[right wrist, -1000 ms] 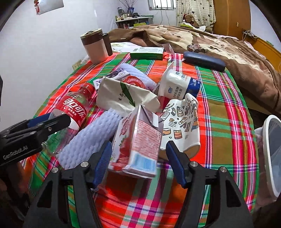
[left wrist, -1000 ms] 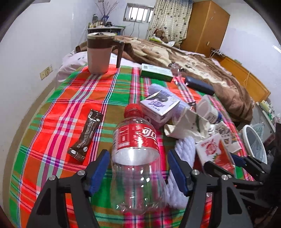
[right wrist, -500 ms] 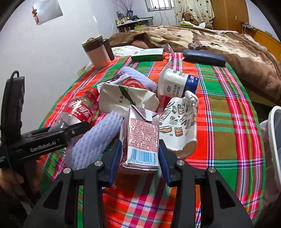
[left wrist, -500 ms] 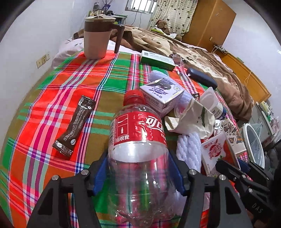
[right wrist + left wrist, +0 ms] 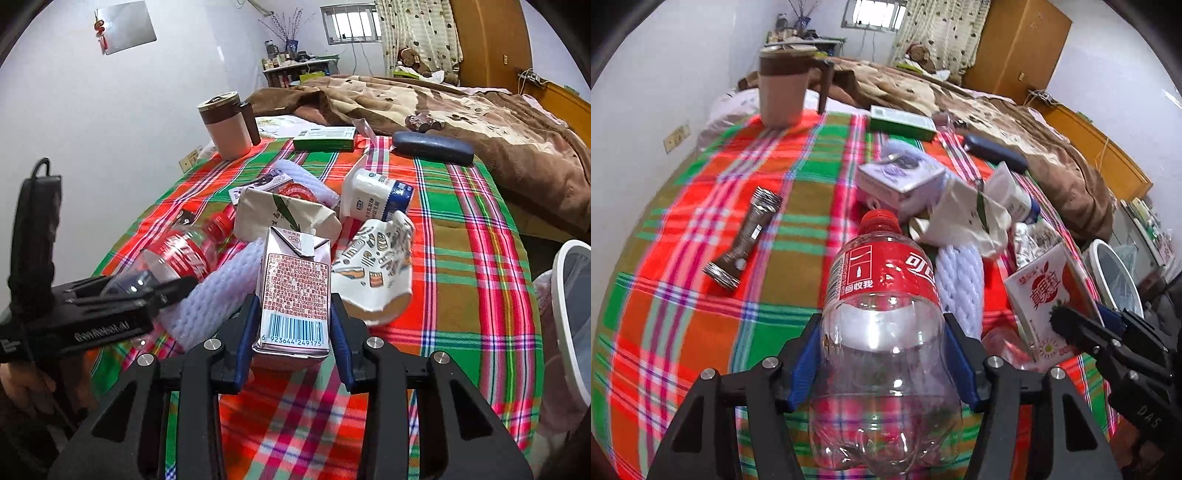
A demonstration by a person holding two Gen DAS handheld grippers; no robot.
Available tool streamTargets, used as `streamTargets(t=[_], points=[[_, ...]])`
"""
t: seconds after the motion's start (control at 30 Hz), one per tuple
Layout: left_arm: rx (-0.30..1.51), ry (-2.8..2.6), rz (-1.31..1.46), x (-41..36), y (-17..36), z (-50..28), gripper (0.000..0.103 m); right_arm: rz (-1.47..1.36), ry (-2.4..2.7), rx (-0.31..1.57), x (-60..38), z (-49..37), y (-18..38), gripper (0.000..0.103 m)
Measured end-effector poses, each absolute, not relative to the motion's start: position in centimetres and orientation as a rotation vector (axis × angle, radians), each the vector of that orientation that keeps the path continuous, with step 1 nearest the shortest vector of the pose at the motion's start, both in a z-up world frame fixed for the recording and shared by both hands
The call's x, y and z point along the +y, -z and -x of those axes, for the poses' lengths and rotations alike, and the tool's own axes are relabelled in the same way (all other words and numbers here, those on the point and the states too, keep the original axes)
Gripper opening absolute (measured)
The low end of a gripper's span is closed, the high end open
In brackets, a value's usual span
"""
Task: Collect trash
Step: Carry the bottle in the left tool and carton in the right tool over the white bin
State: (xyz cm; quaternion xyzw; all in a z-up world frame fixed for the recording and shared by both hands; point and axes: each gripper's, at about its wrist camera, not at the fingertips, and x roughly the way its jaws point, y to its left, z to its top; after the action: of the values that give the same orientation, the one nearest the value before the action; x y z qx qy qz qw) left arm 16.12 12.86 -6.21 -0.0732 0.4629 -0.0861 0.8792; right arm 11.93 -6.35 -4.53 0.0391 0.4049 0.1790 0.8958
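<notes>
My left gripper [image 5: 882,332] is shut on a clear plastic cola bottle [image 5: 882,280] with a red label and cap, its blue pads pressing on both sides of the body. In the right wrist view the same bottle [image 5: 177,254] shows at the left, inside the left gripper [image 5: 140,284]. My right gripper [image 5: 293,321] is shut on a pink drink carton [image 5: 295,280], barcode side facing the camera. From the left wrist view the carton [image 5: 1049,291] shows its red fruit print. A brown sachet [image 5: 742,240] lies apart on the plaid cloth [image 5: 683,295].
More litter lies mid-cloth: a white foam sleeve [image 5: 218,295], a crumpled paper bag [image 5: 284,218], a small purple box [image 5: 901,177], a yogurt bottle [image 5: 376,195], a crushed paper cup [image 5: 376,269]. A white bin [image 5: 569,306] stands right. A mug [image 5: 225,125], green box [image 5: 325,138] and dark case [image 5: 432,147] sit behind.
Both grippers closed: the left onto the cola bottle, the right onto the drink carton. The carton's barcode side now faces the right camera, and it has risen slightly.
</notes>
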Motion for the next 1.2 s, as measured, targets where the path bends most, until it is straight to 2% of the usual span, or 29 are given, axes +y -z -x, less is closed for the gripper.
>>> streamTargets(t=[0.17, 0.43, 0.7, 0.93, 1.2], points=[[0.953, 0.149, 0.154, 13.0, 5.8, -17.1, 0.067, -0.086, -0.367, 0.836, -6.8, -11.7, 4.4, 0.038], [0.957, 0.149, 0.152, 12.8, 5.5, -16.6, 0.063, -0.101, -0.362, 0.814, -7.9, -11.0, 3.8, 0.038], [0.816, 0.163, 0.127, 10.8, 0.6, -13.3, 0.063, -0.154, -0.337, 0.754, -11.1, -9.6, 2.1, 0.038], [0.736, 0.225, 0.115, 7.0, -2.5, -12.0, 0.063, -0.195, -0.288, 0.705, -14.5, -8.5, 0.8, 0.038], [0.733, 0.386, 0.086, -0.7, -3.1, -12.4, 0.063, -0.216, -0.171, 0.658, -20.0, -7.0, -0.3, 0.038]])
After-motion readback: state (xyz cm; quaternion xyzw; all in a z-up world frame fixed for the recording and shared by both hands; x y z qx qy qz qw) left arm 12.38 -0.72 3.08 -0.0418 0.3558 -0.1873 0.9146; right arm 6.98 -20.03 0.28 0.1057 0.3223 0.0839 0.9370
